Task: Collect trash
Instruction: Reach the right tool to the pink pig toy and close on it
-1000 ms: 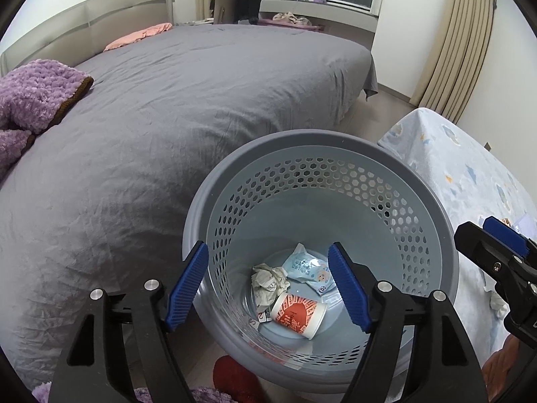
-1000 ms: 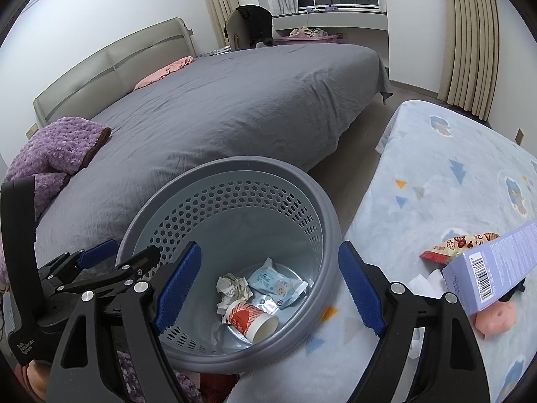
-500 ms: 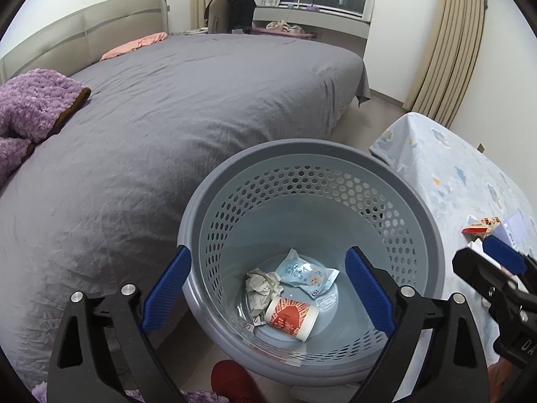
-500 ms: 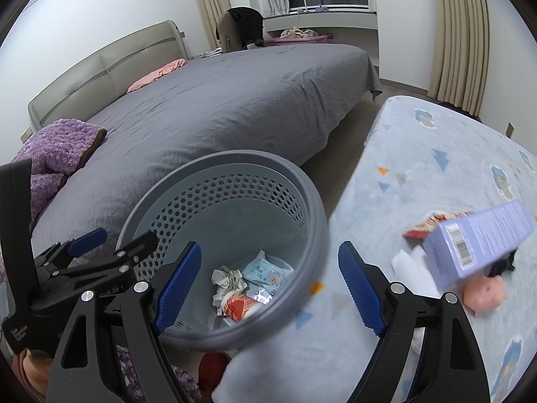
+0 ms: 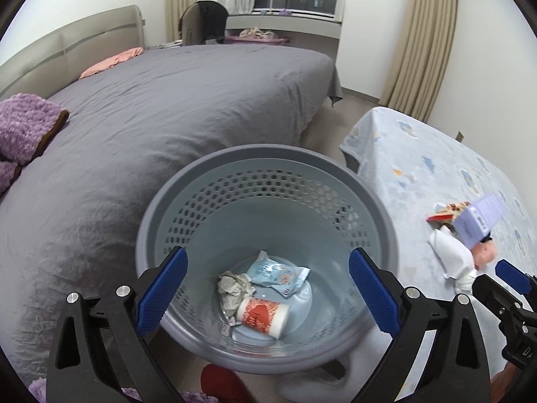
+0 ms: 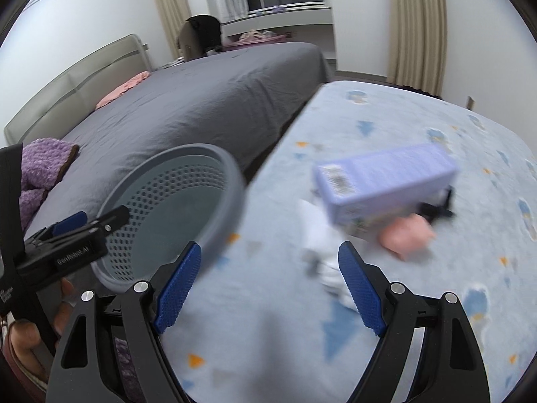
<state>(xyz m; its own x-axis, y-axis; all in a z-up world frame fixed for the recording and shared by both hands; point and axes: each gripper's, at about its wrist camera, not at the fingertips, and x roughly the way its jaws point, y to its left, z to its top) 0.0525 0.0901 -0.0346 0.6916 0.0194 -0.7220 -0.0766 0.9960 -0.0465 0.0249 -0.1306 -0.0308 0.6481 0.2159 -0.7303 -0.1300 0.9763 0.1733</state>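
My left gripper [image 5: 268, 278] hovers over the grey perforated basket [image 5: 268, 154], its jaws opening with nothing gripped between them. In the basket lie a red-and-white paper cup [image 5: 263, 312], crumpled paper [image 5: 235, 288] and a blue wrapper [image 5: 278, 273]. My right gripper [image 6: 270, 268] is open and empty above the light-blue patterned blanket [image 6: 386, 117]. Just ahead of it lie a purple box [image 6: 386, 181], white tissue [image 6: 319, 235] and a pink item [image 6: 406, 235], all blurred. The left wrist view also shows a red snack wrapper [image 5: 446, 211] beside the box [image 5: 480, 218].
A grey bed [image 5: 167, 107] fills the left, with a purple throw [image 5: 23, 127] and a pink pillow [image 5: 110, 62]. Something red [image 5: 221, 383] lies on the floor under the basket. A chair [image 5: 204, 21] and curtains [image 5: 423, 33] stand at the far wall.
The left jaws have spread wider and the gripper has drawn back a little from the basket. The right gripper has swung right, from the basket to over the blanket near the purple box.
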